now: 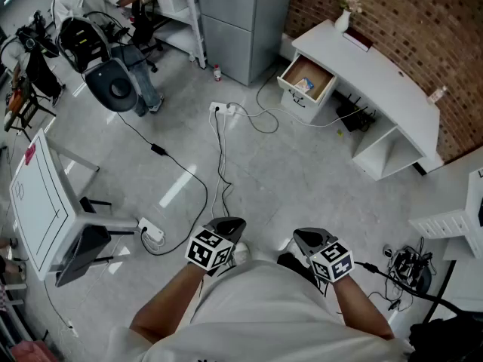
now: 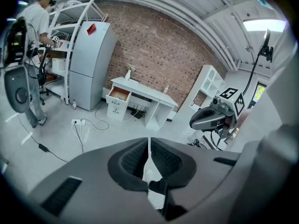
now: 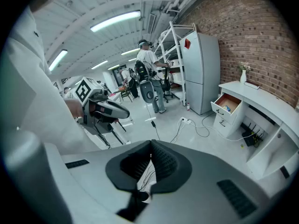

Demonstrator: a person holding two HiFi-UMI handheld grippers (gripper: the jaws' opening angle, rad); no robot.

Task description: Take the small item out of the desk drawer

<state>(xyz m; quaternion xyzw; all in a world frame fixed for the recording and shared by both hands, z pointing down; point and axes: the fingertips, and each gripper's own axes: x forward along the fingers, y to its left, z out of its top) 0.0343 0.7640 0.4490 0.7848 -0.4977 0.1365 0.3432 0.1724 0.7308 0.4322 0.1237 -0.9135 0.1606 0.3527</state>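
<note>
Small item [image 1: 304,86]: lies in the open drawer [image 1: 296,96], across the floor, well apart from you. Near: your left gripper [image 1: 226,225] and right gripper [image 1: 308,237] are both closed and empty. Far: the item sits at twelve o'clock from the right gripper and one o'clock from the left. Judged: the right is nearer.

**Drawer stands open across the floor, both grippers held close**

The white desk [image 1: 377,62] runs along the brick wall [image 1: 400,13]. Its top drawer [image 1: 298,102] is pulled out, with a small blue and yellow item [image 1: 303,86] lying inside. A grey cabinet [image 1: 241,21] stands beside it, and cables trail from a power strip [image 1: 223,108]. The left gripper [image 1: 226,225] and right gripper [image 1: 311,240] sit near the person's body, well apart from the desk
</note>
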